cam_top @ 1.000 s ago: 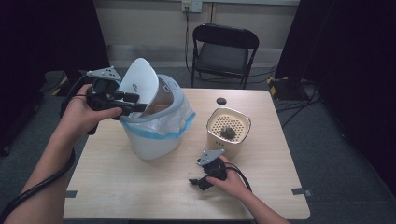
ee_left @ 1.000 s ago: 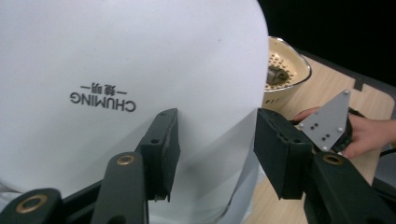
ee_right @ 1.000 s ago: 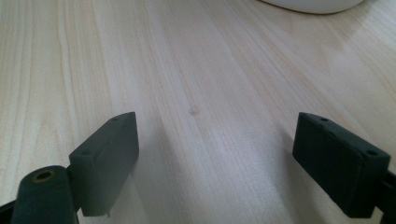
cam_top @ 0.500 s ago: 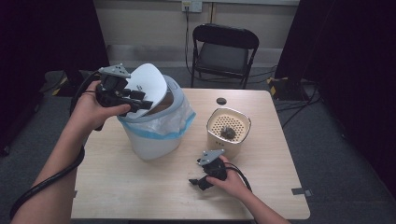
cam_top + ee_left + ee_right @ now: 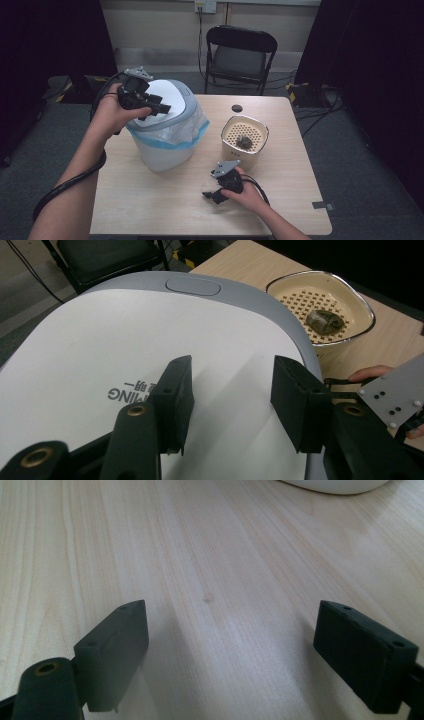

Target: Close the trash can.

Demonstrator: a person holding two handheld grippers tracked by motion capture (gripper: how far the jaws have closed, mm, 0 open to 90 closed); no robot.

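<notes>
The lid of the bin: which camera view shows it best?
The left gripper view: the lid lies close below, with its grey rim, push button and printed lettering clear. The high view shows the lid small, partly behind the left gripper. The right gripper view looks at the table.

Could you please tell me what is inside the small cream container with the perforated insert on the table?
One small dark crumpled lump lies on the perforated insert of the cream container. Whatever sits beneath that insert is covered, so it cannot be seen.
</notes>
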